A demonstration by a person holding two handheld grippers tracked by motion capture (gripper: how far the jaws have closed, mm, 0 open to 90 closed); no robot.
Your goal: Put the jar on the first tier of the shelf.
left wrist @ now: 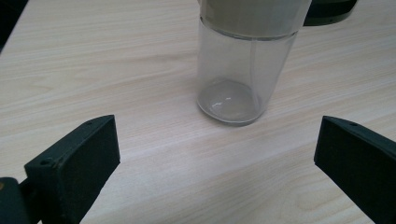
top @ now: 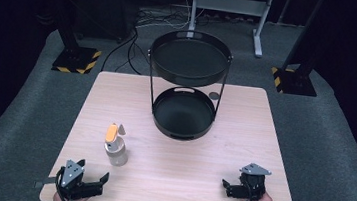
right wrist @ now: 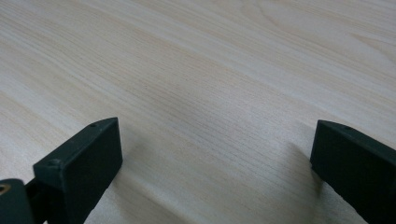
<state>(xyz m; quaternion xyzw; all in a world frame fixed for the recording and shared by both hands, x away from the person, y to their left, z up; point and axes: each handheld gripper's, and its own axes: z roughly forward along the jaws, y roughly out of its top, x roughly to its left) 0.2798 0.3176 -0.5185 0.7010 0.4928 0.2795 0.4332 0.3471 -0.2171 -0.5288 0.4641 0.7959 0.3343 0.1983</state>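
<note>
A clear plastic spray bottle [top: 115, 148] with an orange and white top stands upright on the left half of the wooden table [top: 174, 165]. In the left gripper view the bottle [left wrist: 236, 70] stands just beyond my left gripper [left wrist: 215, 140], whose jaws are wide apart and hold nothing. That left gripper [top: 101, 184] rests at the table's near left corner, a short way in front of the bottle. Near the front right edge, my right gripper [top: 227, 187] is open. In its own view the right gripper [right wrist: 214, 137] has bare wood between its jaws.
A black two-tier round tray stand [top: 189, 61] stands at the back middle of the table, its lower tray [top: 183, 115] on the wood. A small grey disc [top: 214, 95] lies beside it. Metal frame legs and cables sit on the floor behind the table.
</note>
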